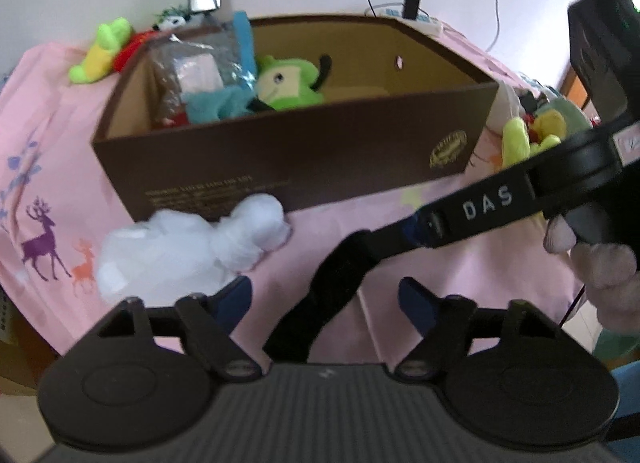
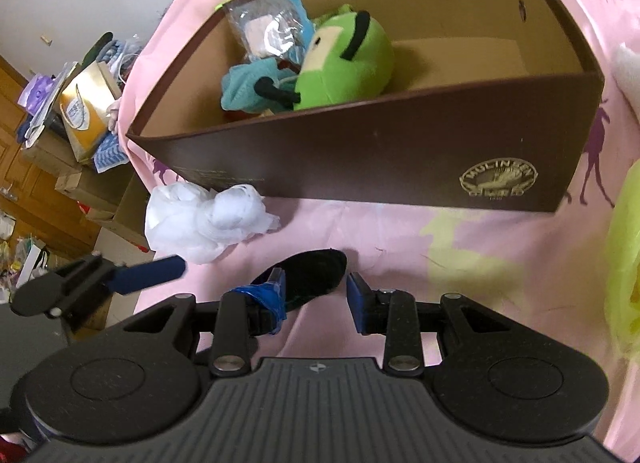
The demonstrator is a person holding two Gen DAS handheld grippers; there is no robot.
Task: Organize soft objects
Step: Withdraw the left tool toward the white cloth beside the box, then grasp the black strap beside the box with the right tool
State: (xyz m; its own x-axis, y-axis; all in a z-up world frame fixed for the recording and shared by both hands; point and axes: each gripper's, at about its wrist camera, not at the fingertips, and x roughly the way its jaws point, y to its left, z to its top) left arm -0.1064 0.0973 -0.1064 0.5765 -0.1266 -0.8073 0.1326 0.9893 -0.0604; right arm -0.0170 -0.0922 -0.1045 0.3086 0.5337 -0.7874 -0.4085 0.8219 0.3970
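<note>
A floppy black soft piece (image 1: 320, 303) hangs over the pink tablecloth (image 1: 460, 263), with my right gripper (image 1: 400, 233) shut on its upper end. In the right wrist view the black piece (image 2: 312, 275) sits between the blue pads of the right gripper (image 2: 314, 291). My left gripper (image 1: 326, 295) is open, its fingers standing wide on either side of the black piece without touching it. One left finger (image 2: 148, 275) shows in the right wrist view. A white crumpled wad (image 1: 180, 251) (image 2: 204, 219) lies in front of the brown box (image 1: 280, 167) (image 2: 360, 159).
The box holds a green plush (image 1: 288, 83) (image 2: 344, 63), a teal cloth (image 1: 216, 103) and a clear bag (image 1: 192, 59). More plush toys lie at the back left (image 1: 100, 51) and right (image 1: 536, 131). A power strip (image 1: 416, 21) lies behind. A person's hand (image 1: 600, 263) holds the right gripper.
</note>
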